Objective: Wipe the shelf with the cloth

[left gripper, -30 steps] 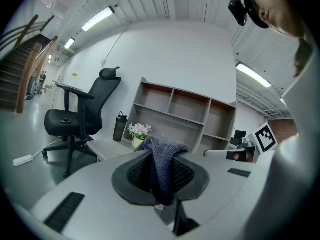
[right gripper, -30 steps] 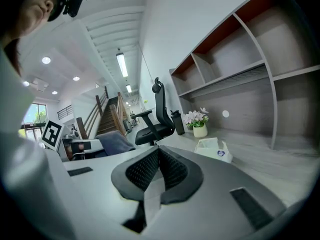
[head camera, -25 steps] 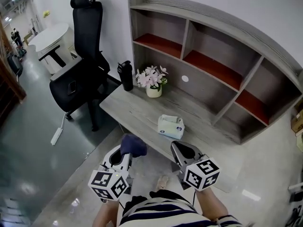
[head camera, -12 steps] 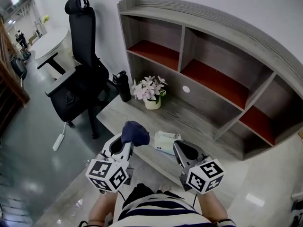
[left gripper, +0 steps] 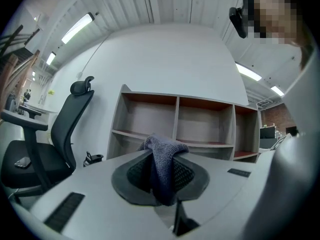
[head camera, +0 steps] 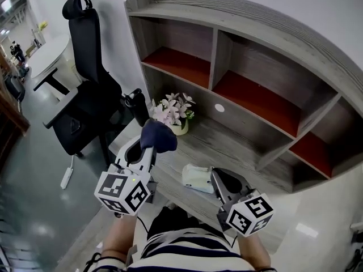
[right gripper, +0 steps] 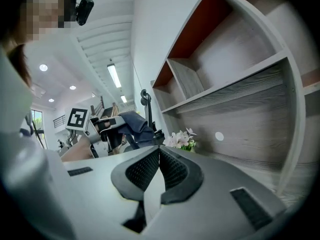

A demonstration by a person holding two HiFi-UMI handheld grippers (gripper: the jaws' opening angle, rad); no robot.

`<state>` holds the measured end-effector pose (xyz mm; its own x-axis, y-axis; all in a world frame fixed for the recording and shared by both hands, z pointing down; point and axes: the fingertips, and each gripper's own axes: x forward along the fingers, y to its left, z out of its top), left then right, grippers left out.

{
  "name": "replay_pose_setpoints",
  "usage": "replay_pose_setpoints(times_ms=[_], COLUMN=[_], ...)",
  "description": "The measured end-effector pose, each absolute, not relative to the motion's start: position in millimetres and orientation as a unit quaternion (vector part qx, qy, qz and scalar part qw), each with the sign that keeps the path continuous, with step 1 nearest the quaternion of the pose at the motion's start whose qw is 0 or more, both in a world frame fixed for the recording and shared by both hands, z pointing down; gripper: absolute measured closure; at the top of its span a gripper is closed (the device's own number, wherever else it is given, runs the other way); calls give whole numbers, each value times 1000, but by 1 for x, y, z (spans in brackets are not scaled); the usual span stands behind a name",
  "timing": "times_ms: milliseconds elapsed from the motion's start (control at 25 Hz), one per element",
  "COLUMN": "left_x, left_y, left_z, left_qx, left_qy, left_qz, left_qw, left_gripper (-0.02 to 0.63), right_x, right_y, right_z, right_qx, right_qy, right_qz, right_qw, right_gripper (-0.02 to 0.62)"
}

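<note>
A dark blue cloth (head camera: pixel 157 136) is bunched between the jaws of my left gripper (head camera: pixel 146 147), which is shut on it and raised above the desk's left part, in front of the flowers. In the left gripper view the cloth (left gripper: pixel 164 165) hangs over the jaws, with the grey shelf unit (left gripper: pixel 175 126) straight ahead. The shelf unit (head camera: pixel 244 72) has red-floored compartments (head camera: pixel 253 101) along the wall. My right gripper (head camera: pixel 225 181) is shut and empty, low over the desk's front edge beside the tissue box. Its own view shows the jaws (right gripper: pixel 159 165) closed together.
On the grey desk (head camera: pixel 227 152) stand a pot of pink flowers (head camera: pixel 171 113), a black bottle (head camera: pixel 136 105) and a pale tissue box (head camera: pixel 197 177). A black office chair (head camera: pixel 85 89) stands left of the desk. A white round table (head camera: pixel 48 58) is further left.
My left gripper has risen and moved forward with the cloth, from below the desk edge to above the desk. The view has drawn closer to the shelf. The right gripper stayed low.
</note>
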<state>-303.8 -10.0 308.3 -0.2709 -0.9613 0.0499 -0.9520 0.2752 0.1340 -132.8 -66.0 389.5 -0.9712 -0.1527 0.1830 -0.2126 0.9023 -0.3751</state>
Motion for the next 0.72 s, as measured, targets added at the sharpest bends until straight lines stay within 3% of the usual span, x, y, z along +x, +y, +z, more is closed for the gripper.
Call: replay_pose_setpoints(times_ms=[720], left_x=[-420], left_y=[-117], left_z=[230], left_qx=[693], left_qy=[-719], left_qz=[-37], left_qw=[-22], left_gripper=[558], right_x=[-234], right_y=[-91], right_z=[387], right_qx=[190], right_qy=[-959], right_qz=[196], right_qw=[72], right_gripper=[569])
